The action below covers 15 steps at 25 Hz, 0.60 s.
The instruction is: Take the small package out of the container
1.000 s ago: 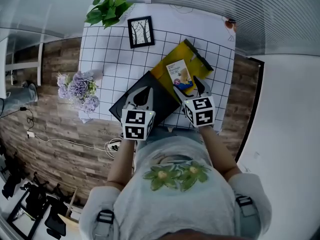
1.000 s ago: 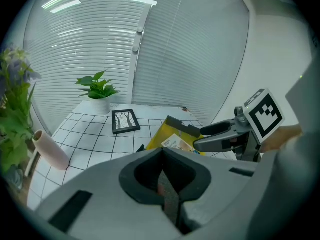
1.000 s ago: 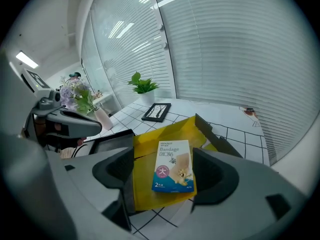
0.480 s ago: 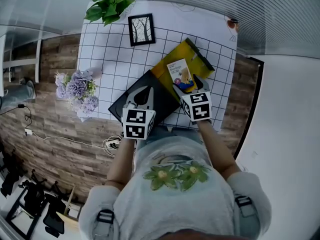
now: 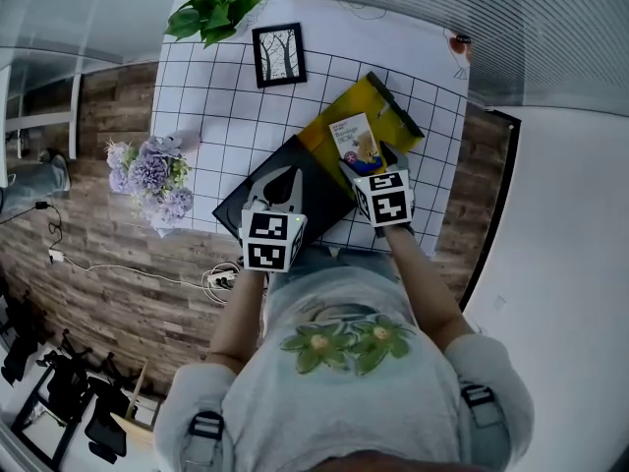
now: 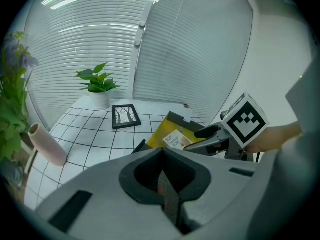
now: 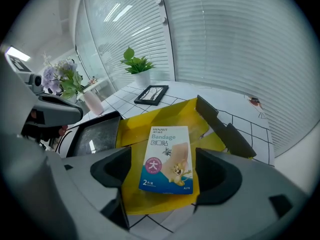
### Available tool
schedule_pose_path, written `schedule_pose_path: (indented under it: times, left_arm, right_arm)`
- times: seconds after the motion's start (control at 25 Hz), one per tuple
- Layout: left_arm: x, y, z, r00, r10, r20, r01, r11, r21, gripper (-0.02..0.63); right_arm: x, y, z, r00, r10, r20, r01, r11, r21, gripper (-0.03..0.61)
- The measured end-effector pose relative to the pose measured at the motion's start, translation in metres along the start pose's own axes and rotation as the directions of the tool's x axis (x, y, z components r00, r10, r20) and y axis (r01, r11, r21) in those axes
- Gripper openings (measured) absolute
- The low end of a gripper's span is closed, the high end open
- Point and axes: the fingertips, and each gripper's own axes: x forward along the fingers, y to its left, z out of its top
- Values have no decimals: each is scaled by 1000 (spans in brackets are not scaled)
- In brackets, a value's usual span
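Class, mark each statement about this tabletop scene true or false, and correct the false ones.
1. The small package lies on the yellow container. True.
2. The jaws of the right gripper are clamped on the small package. False: the jaws stand apart, having just been opening, and the package lies between them, ungripped.
3. The jaws of the left gripper are together, with nothing between them. True.
4. The picture frame is on the floor. False: it lies on the checked tablecloth, near the potted plant.
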Motion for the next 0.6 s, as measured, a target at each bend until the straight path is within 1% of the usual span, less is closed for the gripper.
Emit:
schedule_pose_path:
  times: [0.6]
  left_arm:
    - [4,2,-4,1000,0,-15,0,1000,8,6]
  right_arm:
    - [21,-4,-7,998,-11,-59,11,1000,-7,367]
